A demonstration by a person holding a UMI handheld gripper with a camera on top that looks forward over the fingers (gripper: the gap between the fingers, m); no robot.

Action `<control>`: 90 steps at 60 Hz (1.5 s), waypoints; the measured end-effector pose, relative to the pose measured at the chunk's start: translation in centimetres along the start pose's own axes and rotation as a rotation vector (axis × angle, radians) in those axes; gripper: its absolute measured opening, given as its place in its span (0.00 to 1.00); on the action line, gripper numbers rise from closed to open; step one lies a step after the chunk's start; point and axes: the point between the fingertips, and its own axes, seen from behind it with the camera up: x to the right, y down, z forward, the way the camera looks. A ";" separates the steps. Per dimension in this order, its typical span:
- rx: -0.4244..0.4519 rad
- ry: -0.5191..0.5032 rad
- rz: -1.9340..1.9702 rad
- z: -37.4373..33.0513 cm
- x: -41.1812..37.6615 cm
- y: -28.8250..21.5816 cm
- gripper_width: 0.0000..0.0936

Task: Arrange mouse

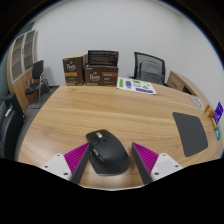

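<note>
The gripper was held low and level, pointing forward. Both fingers showed at the bottom of the gripper view, spread wide apart. Left finger's magenta pad and right finger's magenta pad faced inward, each angled toward the centre line. A clear gap remained on the inner side of each pad; neither pad pressed on anything. Hand holding the gripper was not visible.

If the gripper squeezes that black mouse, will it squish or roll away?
Probably neither. The black mouse looks like hard moulded plastic, so it should stay stiff. It sits flat on the wooden table, so it would likely slide, not roll. Its rounded sides might slip between the open gripper fingers.
</note>
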 end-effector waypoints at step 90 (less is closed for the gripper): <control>0.174 0.183 0.173 -9.5 26.7 -17.6 0.40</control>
